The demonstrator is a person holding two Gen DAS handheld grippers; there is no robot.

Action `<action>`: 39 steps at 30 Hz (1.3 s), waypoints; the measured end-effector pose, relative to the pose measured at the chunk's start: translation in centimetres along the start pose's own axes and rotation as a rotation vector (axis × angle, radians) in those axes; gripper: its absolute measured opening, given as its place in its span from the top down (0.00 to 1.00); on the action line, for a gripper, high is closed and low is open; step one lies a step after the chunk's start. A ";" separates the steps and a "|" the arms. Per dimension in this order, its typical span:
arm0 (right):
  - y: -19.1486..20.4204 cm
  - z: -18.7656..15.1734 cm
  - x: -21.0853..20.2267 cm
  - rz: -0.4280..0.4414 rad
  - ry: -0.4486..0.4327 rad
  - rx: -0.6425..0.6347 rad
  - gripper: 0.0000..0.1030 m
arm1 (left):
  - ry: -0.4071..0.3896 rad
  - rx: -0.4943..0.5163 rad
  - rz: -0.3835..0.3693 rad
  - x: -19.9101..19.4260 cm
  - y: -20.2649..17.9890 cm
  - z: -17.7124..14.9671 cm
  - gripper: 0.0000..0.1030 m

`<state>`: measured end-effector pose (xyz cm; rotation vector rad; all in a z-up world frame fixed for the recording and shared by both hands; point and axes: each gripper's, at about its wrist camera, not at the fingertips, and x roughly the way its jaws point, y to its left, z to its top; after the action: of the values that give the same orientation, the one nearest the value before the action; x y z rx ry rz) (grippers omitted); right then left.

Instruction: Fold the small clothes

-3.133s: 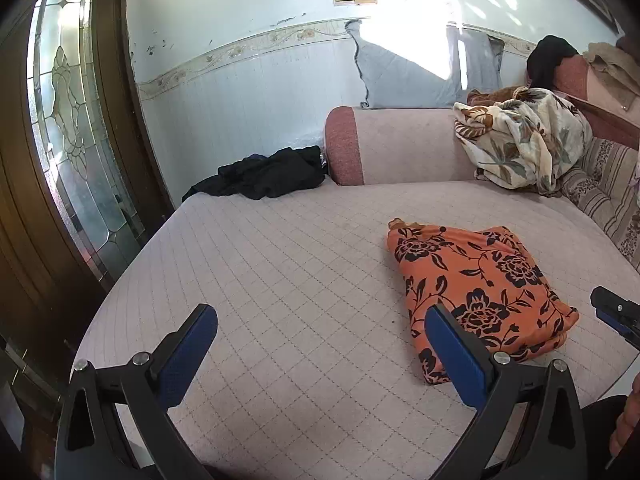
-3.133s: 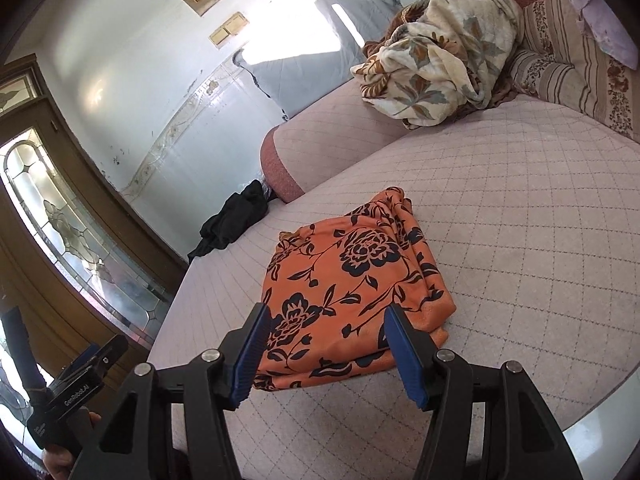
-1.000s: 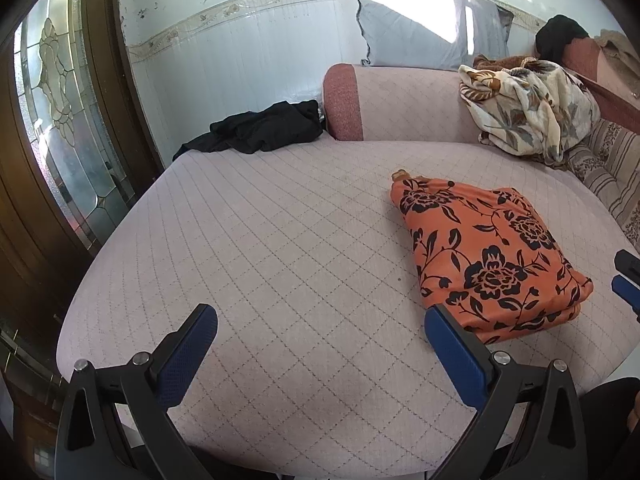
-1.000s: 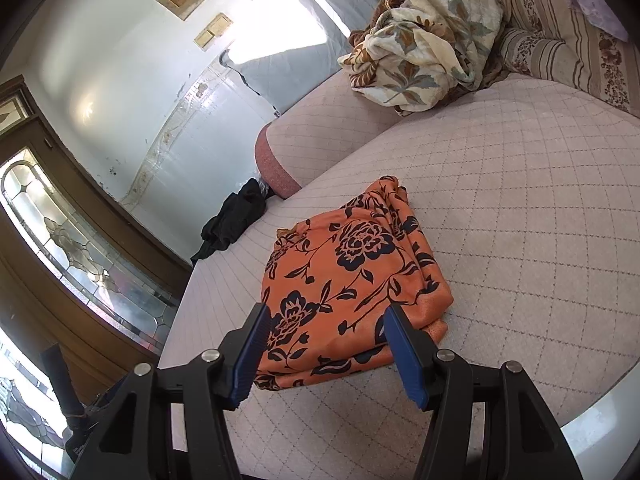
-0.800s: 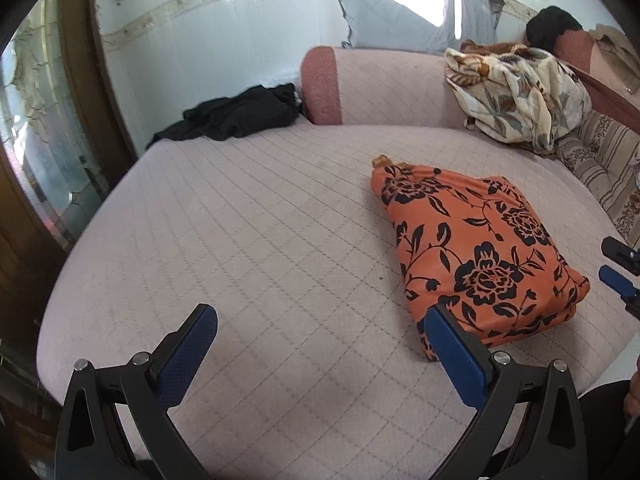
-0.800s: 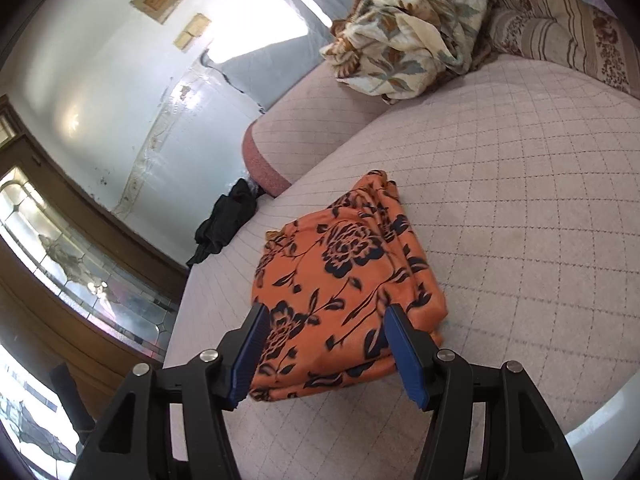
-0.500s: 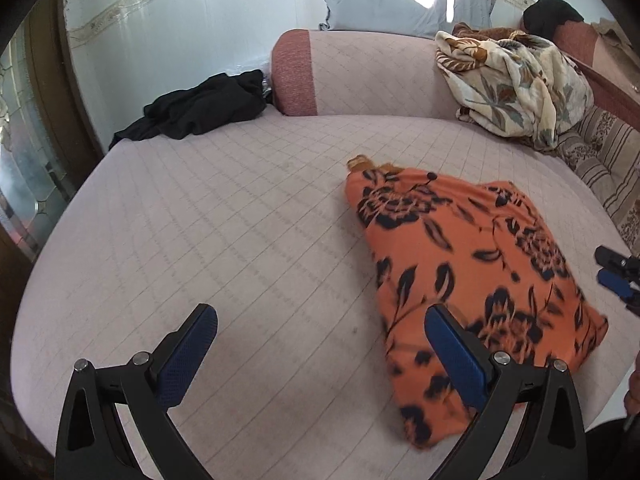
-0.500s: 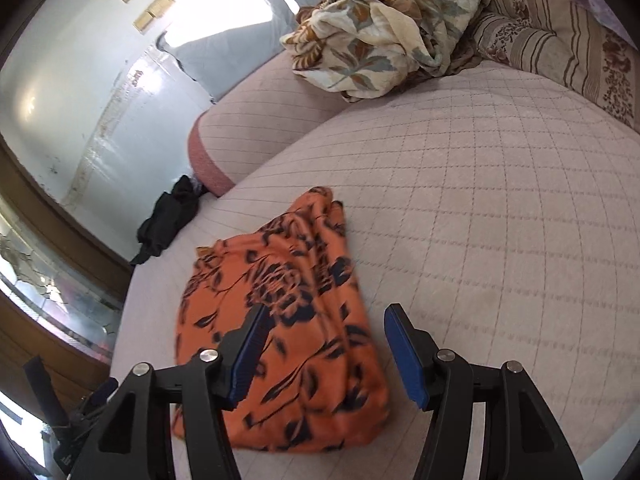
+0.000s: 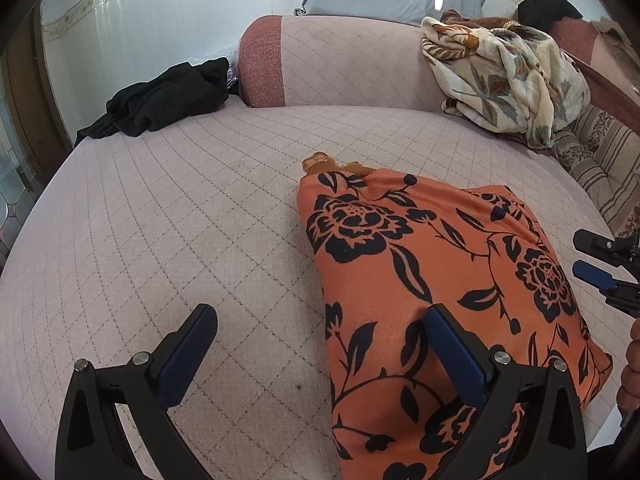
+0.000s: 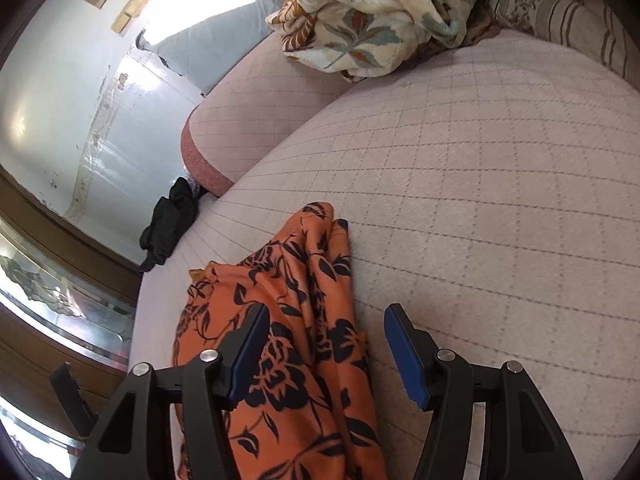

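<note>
A folded orange garment with black flowers [image 9: 436,280] lies on the quilted pink sofa seat [image 9: 180,220]. My left gripper [image 9: 320,352] is open and empty, low over the garment's left edge; its right finger is above the cloth, its left finger above bare seat. The right gripper shows at that view's right edge [image 9: 596,260]. In the right wrist view my right gripper [image 10: 326,344] is open and empty, straddling the garment's [image 10: 288,340] right edge; the left finger is over the cloth.
A black garment [image 9: 164,100] lies at the seat's far left corner. A floral blanket [image 9: 508,76] is heaped at the back right by the backrest [image 9: 340,64]. A striped cushion [image 9: 600,168] lies at right. A wooden glazed door [image 10: 48,280] stands left.
Both grippers have moved forward and down toward the garment, which now fills far more of each view. The garment itself has not moved. Both stay open.
</note>
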<state>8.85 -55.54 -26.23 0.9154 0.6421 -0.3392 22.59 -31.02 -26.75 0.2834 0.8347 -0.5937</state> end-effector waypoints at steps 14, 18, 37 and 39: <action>4.1 -0.7 -0.8 0.107 -0.070 -0.120 0.39 | 0.002 -0.008 -0.001 0.4 -0.2 0.2 0.00; 4.7 -1.1 1.5 0.114 0.022 -0.102 0.39 | 0.005 0.000 0.002 0.7 -0.4 0.1 0.00; 5.6 3.4 12.5 0.031 0.194 0.016 0.38 | 0.014 -0.012 -0.035 1.6 0.0 -0.2 0.00; 6.9 4.0 12.4 0.009 0.180 0.002 0.37 | 0.015 -0.014 -0.037 1.6 0.0 -0.2 0.00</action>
<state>23.43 -54.91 -28.12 0.9571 0.8031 -0.2512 23.29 -31.56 -28.09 0.2600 0.8602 -0.6207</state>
